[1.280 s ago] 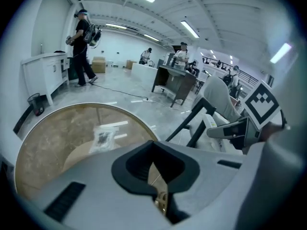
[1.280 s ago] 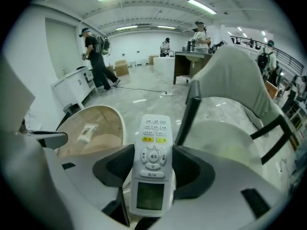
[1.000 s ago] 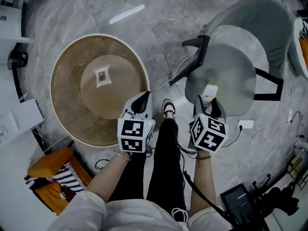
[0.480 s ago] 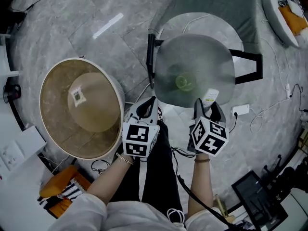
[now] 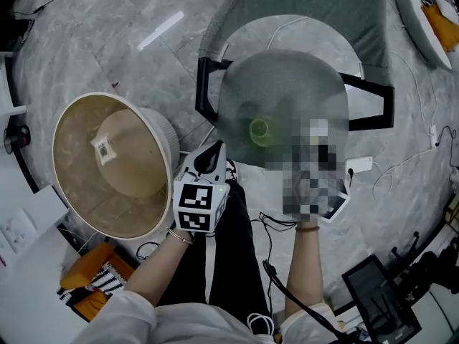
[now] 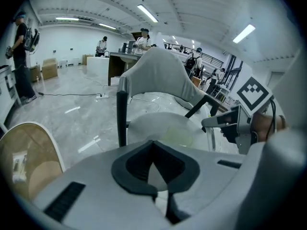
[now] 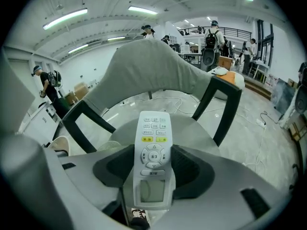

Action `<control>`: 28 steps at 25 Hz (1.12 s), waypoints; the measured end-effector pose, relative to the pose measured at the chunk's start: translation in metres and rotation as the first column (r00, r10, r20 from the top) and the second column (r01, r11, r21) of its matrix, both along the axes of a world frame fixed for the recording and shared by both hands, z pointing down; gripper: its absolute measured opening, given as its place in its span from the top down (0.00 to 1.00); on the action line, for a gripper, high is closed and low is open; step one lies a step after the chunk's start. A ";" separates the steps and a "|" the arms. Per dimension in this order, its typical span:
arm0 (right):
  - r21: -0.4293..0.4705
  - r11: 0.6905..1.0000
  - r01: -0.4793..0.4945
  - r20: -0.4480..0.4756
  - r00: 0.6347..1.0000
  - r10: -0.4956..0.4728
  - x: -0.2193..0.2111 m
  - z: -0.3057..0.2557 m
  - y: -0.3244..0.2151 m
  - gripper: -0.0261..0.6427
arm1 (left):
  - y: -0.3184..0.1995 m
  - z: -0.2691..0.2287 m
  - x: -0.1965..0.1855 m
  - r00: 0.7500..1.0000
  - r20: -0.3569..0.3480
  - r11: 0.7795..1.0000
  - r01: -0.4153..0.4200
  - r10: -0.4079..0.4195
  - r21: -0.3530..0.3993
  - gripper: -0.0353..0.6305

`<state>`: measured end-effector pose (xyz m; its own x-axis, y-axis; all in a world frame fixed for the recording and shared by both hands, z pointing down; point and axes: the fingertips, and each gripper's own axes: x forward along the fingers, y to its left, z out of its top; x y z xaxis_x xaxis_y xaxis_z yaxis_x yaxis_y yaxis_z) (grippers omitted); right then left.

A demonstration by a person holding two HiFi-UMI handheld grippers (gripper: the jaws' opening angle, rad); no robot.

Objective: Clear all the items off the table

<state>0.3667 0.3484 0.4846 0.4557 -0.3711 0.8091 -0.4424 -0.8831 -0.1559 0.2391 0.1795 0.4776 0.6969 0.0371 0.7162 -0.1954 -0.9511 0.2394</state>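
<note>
A white remote control (image 7: 153,152) with yellow buttons sits upright between the jaws of my right gripper (image 7: 153,150), which is shut on it. In the head view a blurred patch covers that gripper at the near right edge of the round smoked-glass table (image 5: 287,77). A small round green thing (image 5: 259,130) lies on the glass. My left gripper (image 5: 210,156) hangs just off the table's near left edge. Its jaws meet with nothing between them (image 6: 153,159).
A grey chair (image 5: 301,6) with black arms stands behind the table. A big beige round basket (image 5: 107,163) with a barcode sticker sits on the floor at left. Cables and a white power strip (image 5: 358,165) lie at right. People stand far off.
Both grippers have swung from beside the basket to the glass table's near edge. The table and green thing now fill the middle of the head view; the remote stays gripped.
</note>
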 end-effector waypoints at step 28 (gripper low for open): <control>-0.126 0.979 0.162 0.116 0.982 -0.147 0.040 0.107 -0.029 0.68 | -0.046 0.046 -0.015 0.990 0.089 0.994 0.109 -0.110 0.012 0.94</control>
<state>0.4066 0.3196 0.5918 0.3108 -0.3147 0.8969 -0.5624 -0.8216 -0.0933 0.2237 0.1339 0.5234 0.6300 -0.0410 0.7755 -0.3185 -0.9244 0.2100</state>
